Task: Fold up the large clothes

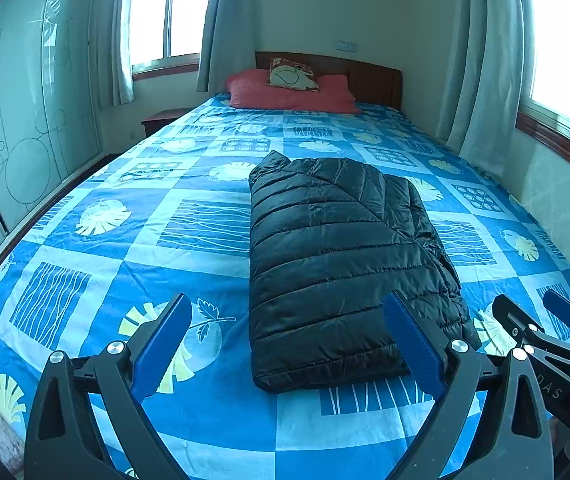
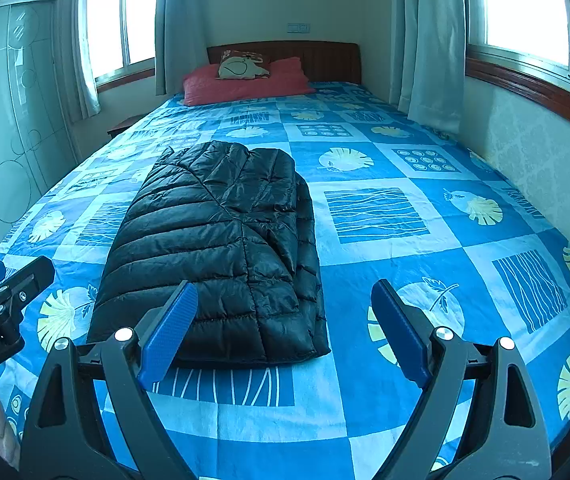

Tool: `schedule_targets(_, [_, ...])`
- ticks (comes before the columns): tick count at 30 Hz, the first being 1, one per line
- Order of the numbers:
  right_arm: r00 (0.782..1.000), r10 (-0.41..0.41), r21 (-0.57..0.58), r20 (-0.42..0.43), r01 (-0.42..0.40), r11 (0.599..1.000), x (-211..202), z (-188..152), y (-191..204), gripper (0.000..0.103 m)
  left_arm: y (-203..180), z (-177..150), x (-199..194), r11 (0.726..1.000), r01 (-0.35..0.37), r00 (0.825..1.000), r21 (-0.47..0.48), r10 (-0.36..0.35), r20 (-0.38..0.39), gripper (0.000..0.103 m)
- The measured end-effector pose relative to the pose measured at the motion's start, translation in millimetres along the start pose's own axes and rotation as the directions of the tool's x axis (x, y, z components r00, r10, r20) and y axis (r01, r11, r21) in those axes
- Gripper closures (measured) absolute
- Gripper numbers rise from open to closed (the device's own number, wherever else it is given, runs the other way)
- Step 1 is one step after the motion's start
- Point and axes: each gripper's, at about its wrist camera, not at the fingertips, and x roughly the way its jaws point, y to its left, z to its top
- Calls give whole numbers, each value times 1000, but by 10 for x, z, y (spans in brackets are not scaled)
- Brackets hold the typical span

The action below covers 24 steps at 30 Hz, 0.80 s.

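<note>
Both grippers, left [image 1: 287, 346] and right [image 2: 285, 330], tilt down toward the folded jacket [image 1: 337, 264], jaws wide, empty.

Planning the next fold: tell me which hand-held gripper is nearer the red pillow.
Neither clearly. Left hand-held gripper and right hand-held gripper both hover at the bed's foot, far from the red pillow.

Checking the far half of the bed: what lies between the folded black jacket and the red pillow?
Nothing but bare blue patterned bedspread lies between the black jacket and the red pillow; both wrist views show it.
</note>
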Motion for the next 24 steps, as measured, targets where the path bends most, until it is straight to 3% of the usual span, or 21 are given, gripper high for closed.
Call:
schedule_targets(11, [1000, 2, 1, -8, -2, 1000, 27, -30, -26, 15, 24, -30, 38, 999, 45, 999, -25, -46, -24, 7])
schedule_targets(15, [1000, 4, 4, -10, -4, 1000, 40, -42, -21, 15, 40, -57, 24, 999, -3, 1000, -47, 3, 0, 7])
schedule_targets(21, [1000, 2, 5, -8, -2, 1000, 42, -47, -23, 15, 46, -59, 29, 999, -20, 1000, -40, 20, 21, 7])
schedule_targets(24, [1000, 0, 10, -4, 0, 1000, 49, -49, -46, 15, 88, -48, 50, 998, 16, 1000, -54, -15, 10, 7])
